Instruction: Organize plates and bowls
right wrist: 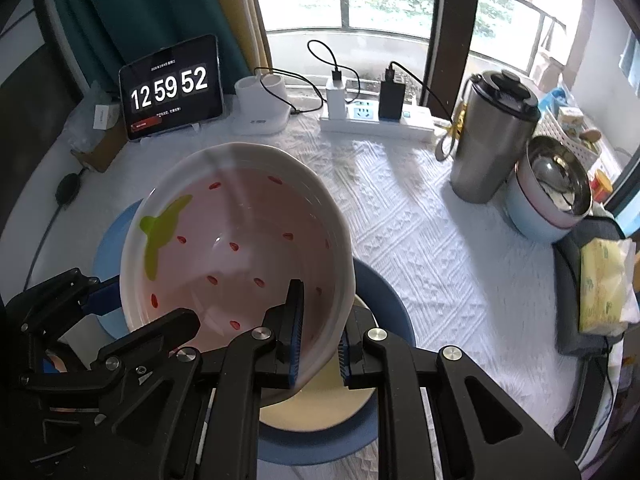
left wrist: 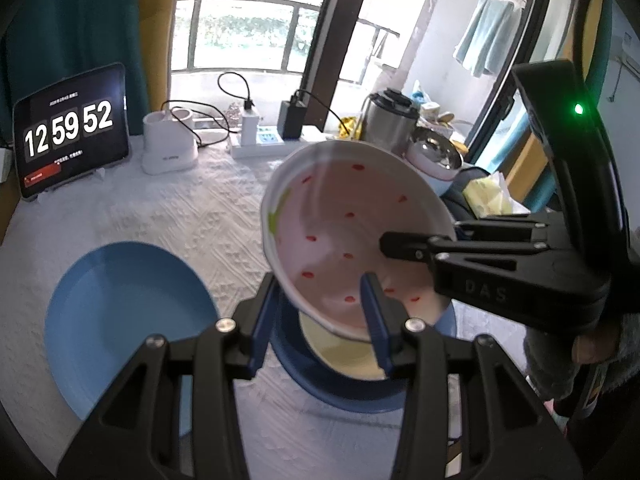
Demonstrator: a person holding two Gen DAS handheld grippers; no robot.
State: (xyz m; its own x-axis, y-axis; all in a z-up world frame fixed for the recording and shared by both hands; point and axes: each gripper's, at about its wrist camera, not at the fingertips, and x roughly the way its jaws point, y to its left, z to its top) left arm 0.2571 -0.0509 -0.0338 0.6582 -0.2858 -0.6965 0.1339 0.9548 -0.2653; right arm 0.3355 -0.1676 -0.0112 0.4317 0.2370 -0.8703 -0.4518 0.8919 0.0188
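Right claw (right wrist: 318,344) clamped on the near rim of the white strawberry-patterned ceramic bowl (right wrist: 240,240); left claw (left wrist: 320,320) straddling the same bowl's rim, pads apparently closed on it. Bowl held tilted, off the desk (right wrist: 420,220), just above the cream plate (right wrist: 320,412) nested in the dark blue plate (right wrist: 384,304). Light blue plate (left wrist: 120,320) left of that stack, alone. Judged midway: bowl not yet set down, light blue plate not yet stacked.

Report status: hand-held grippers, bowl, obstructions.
Left hand-held gripper and right hand-held gripper both clamped on strawberry bowl rim. Bowl tilted above yellow bowl on dark blue plate. Nothing blocking.
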